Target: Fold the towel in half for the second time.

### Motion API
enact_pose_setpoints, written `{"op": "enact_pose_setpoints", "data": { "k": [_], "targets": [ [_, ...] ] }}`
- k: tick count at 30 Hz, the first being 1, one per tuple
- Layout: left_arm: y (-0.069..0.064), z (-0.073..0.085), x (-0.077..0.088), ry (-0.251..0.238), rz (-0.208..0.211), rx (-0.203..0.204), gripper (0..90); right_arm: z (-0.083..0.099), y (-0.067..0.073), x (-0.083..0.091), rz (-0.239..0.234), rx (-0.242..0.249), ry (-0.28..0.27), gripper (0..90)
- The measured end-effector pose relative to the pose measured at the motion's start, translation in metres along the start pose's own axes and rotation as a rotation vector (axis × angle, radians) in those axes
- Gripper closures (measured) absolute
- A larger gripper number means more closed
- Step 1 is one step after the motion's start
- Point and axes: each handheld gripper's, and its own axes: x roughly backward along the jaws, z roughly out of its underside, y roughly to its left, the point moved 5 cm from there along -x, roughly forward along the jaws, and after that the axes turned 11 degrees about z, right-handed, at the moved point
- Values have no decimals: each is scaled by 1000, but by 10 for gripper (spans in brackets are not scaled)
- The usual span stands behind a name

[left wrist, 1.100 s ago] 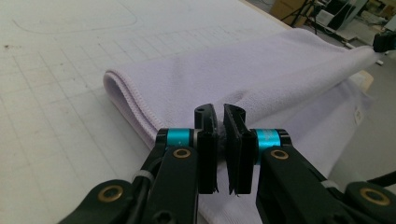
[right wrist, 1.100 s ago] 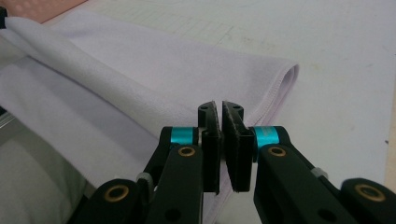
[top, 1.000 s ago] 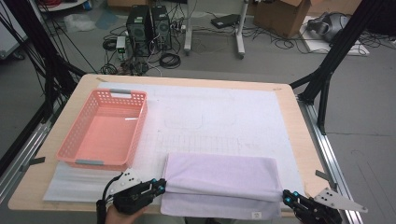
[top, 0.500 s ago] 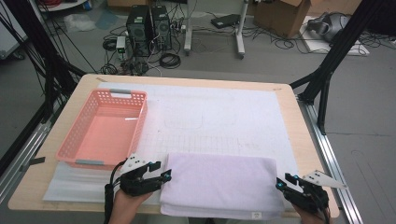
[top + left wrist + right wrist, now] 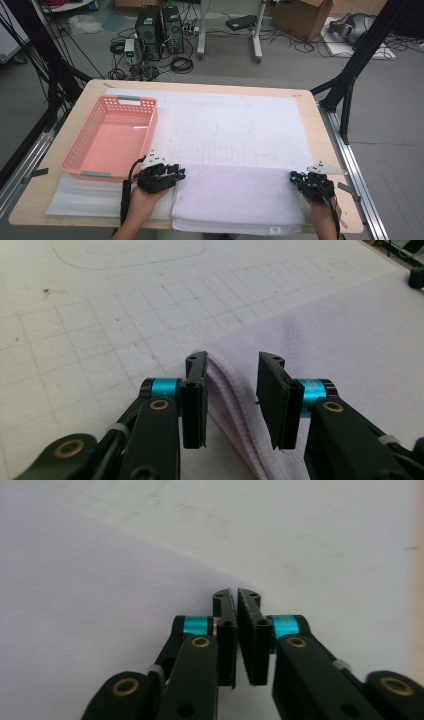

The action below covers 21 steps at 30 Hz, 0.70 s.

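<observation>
At table's 6 o'clock edge lay the folded towel (image 5: 239,197), soft, light & floppy, so best pinched at far corners: left gripper (image 5: 231,397) closing, jaws apart astride its corner, right gripper (image 5: 235,637) nearly shut, grip unclear.

Towel (image 5: 240,197) near edge cut off by high view's bottom; label (image 5: 274,230) unreadable.

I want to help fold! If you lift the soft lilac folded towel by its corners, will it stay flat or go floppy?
Probably floppy: the lilac folded towel is soft layered cloth, so its middle would likely sag. It looks light and unlikely to slip, since the fuzzy weave by the left gripper should grip well.
</observation>
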Motion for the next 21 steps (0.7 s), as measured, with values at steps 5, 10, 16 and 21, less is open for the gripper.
{"op": "enact_pose_setpoints", "data": {
  "k": [5,10,16,21],
  "targets": [
    [10,-2,-8,31,-7,40,452,-6,-11,5,-82,-154,-45,547],
    [5,4,-16,73,34,35,430,1,-2,0,-129,-136,7,457],
    [3,7,-16,60,30,42,603,6,6,-3,-141,-71,59,502],
    [0,6,-16,49,54,44,789,4,8,-1,-192,-92,77,768]
  ]
}}
